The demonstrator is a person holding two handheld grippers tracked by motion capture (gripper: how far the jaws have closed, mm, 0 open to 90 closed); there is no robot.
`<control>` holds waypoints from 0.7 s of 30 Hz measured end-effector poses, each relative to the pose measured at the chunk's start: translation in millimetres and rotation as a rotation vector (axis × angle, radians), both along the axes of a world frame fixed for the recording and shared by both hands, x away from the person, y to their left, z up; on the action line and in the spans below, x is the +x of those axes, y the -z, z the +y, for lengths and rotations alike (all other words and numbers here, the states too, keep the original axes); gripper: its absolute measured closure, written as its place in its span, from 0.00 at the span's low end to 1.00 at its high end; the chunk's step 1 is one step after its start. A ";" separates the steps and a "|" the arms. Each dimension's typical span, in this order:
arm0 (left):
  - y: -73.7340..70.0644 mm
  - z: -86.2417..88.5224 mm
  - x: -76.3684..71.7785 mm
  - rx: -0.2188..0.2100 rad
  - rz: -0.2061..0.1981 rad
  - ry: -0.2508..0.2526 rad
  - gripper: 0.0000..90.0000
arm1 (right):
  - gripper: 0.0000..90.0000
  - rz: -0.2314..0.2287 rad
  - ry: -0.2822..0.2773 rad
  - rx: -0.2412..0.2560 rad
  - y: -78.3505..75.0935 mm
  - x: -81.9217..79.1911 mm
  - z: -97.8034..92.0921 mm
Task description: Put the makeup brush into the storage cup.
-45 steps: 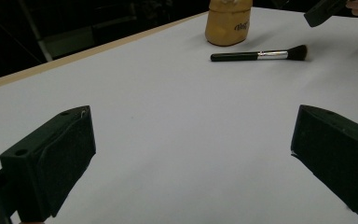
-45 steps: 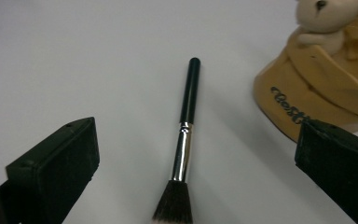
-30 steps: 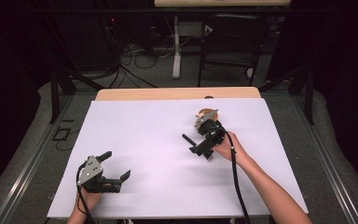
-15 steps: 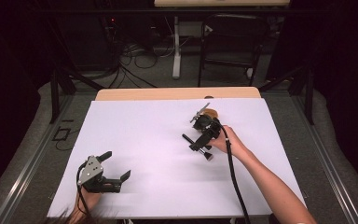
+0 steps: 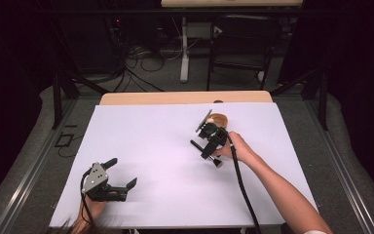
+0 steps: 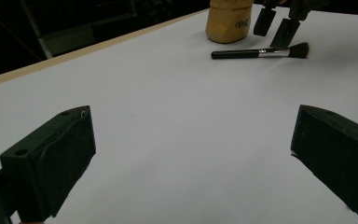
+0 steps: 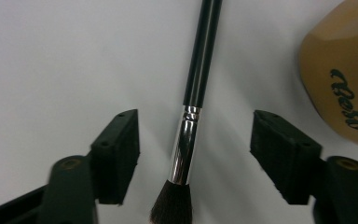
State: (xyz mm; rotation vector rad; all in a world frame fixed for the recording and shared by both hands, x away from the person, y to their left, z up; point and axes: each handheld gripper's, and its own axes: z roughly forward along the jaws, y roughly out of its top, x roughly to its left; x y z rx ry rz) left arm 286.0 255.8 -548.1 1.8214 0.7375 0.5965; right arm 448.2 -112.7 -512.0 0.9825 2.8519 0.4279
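Right gripper (image 7: 193, 158) poised over brush (image 7: 191, 116), jaws wide, one either side of the silver ferrule, not touching; brush lies flat on white table (image 5: 151, 146), just beside tan cup (image 5: 220, 118); left gripper (image 5: 121, 179) near front edge, well apart from the brush, jaws wide, holding nothing.
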 end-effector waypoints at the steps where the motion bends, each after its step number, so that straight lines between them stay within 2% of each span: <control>1: 0.0 0.0 -0.2 0.000 0.000 0.002 0.00 | 0.43 -0.004 0.009 0.008 2.4 0.0 0.9; 2: 0.0 0.3 -0.1 -0.001 0.000 0.001 0.00 | 0.50 0.016 0.009 -0.019 3.1 0.8 1.1; 4: 0.2 0.4 -0.1 -0.003 0.002 0.000 0.00 | 0.53 0.017 0.006 -0.015 4.0 1.1 1.0; 5: 0.3 0.7 0.1 -0.004 0.004 -0.002 0.00 | 0.57 0.047 0.000 -0.065 1.5 2.2 1.5; 9: 0.2 1.3 0.4 -0.008 0.008 -0.005 0.00 | 0.64 0.044 0.014 -0.053 5.3 2.3 3.1; 11: -0.4 1.5 -0.9 -0.008 0.003 -0.003 0.00 | 0.69 0.056 0.016 -0.079 6.5 2.2 4.4; 14: -0.2 1.6 -0.3 -0.005 0.002 -0.002 0.00 | 0.73 0.075 0.017 -0.082 5.5 2.5 5.0; 18: -0.4 1.9 0.8 -0.016 0.005 -0.001 0.00 | 0.77 0.055 0.020 -0.085 3.5 2.3 6.8; 20: -0.4 2.0 0.7 -0.016 0.006 -0.002 0.00 | 0.78 0.048 0.025 -0.059 3.9 1.8 6.5; 21: -0.3 2.0 0.5 -0.015 0.007 -0.004 0.00 | 0.78 0.039 0.026 -0.069 3.1 1.4 6.5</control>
